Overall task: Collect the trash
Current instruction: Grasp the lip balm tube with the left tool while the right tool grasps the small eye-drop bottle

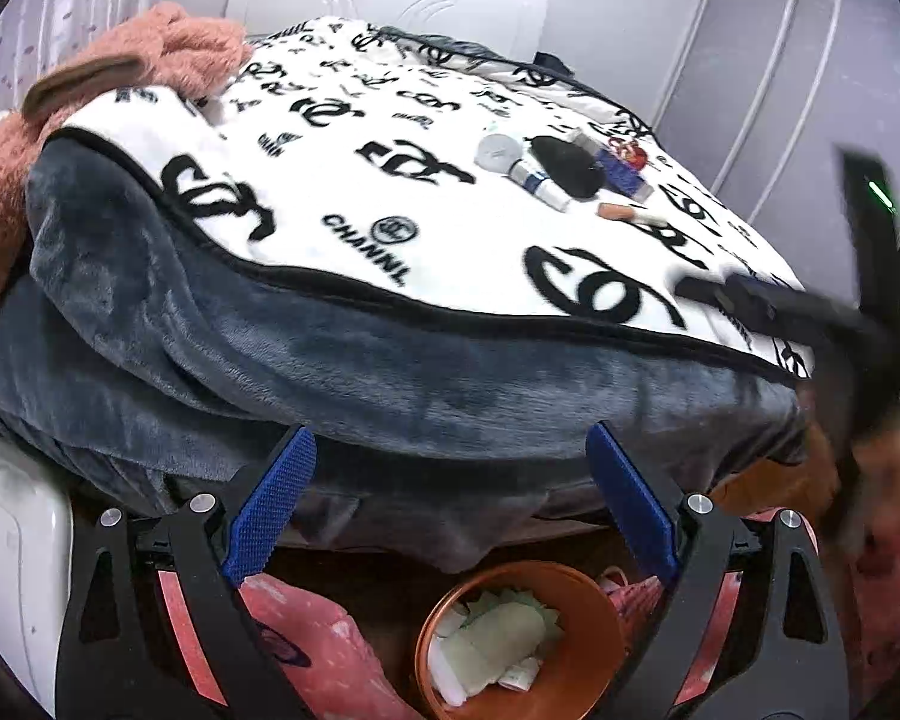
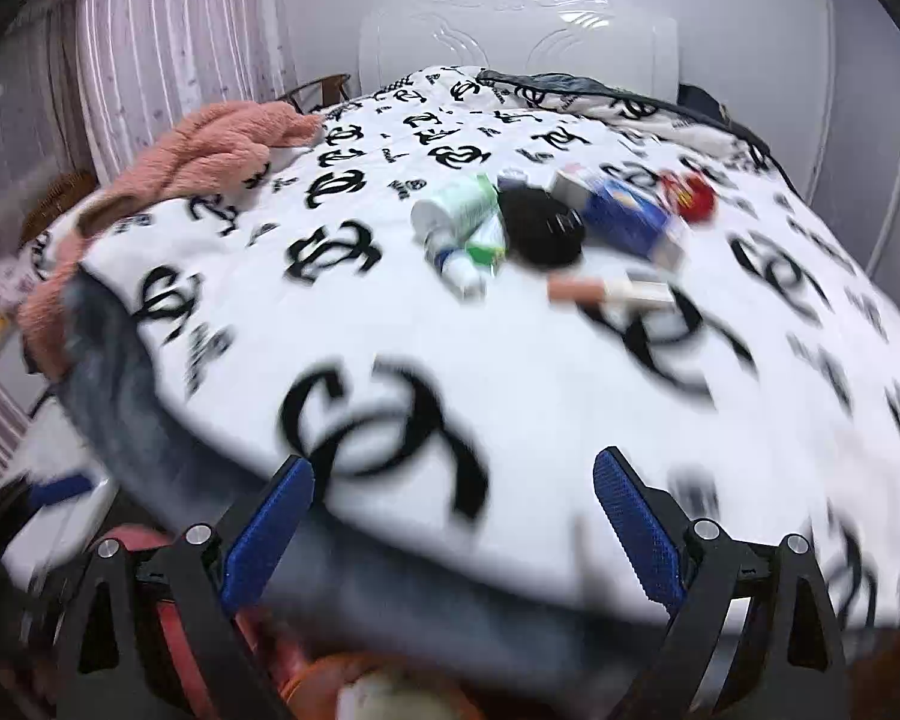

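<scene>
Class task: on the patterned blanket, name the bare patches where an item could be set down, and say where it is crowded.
Free: the blanket between the pink plush and the clutter, and its near stretch before the edge. Crowded: the cluster of the black item, blue box and white tubes.

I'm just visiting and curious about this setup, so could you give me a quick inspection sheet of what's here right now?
Surface: bed under a white logo blanket.
Job's things: a cluster of tubes, a blue box, a black object and a red item lies mid-bed; orange bin on the floor holds paper scraps.
Clutter: pink plush throw at the bed's edge.
Grippers: left gripper and right gripper open, holding nothing.
Cables: nothing seen.
Surroundings: white headboard, striped curtain.
</scene>
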The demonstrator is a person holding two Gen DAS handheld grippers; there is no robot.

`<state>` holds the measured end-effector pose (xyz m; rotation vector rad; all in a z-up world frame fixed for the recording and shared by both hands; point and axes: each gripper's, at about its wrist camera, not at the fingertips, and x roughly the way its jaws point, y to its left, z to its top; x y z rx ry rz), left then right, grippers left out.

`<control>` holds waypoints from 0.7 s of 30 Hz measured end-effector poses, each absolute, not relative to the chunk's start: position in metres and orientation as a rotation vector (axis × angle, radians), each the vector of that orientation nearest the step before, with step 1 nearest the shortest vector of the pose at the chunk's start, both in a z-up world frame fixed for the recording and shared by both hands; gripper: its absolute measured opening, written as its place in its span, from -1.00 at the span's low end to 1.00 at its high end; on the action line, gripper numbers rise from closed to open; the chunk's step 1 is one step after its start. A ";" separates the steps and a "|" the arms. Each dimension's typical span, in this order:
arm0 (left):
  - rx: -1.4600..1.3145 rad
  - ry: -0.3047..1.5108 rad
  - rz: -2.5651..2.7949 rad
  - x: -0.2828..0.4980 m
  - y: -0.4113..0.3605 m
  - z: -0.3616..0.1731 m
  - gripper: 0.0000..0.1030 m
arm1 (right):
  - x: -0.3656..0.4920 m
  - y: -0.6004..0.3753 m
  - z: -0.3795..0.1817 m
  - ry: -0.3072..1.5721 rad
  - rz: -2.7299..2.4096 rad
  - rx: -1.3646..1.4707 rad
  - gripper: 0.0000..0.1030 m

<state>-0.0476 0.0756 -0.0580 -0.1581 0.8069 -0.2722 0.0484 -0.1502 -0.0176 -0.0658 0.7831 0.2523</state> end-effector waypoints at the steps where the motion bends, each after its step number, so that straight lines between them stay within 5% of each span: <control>1: -0.161 0.808 -0.265 -0.046 0.078 -0.059 0.73 | 0.062 -0.145 -0.018 0.788 0.256 -0.070 0.80; 8: -0.188 0.820 -0.236 -0.043 0.094 -0.066 0.73 | 0.175 -0.100 -0.024 0.822 0.185 -0.146 0.78; 11: -0.201 0.828 -0.222 -0.042 0.100 -0.068 0.73 | 0.211 -0.089 -0.038 0.902 0.124 -0.190 0.44; 12: -0.208 0.830 -0.220 -0.042 0.103 -0.068 0.73 | 0.219 -0.087 -0.044 0.933 0.108 -0.194 0.15; 14: -0.218 0.834 -0.218 -0.041 0.106 -0.068 0.73 | 0.226 -0.089 -0.051 0.986 0.101 -0.167 0.02; 16: -0.223 0.836 -0.214 -0.041 0.107 -0.069 0.73 | 0.221 -0.090 -0.047 0.979 0.111 -0.147 -0.40; 21: -0.212 0.832 -0.224 -0.043 0.101 -0.064 0.73 | 0.190 -0.104 -0.025 0.925 0.138 -0.098 -0.52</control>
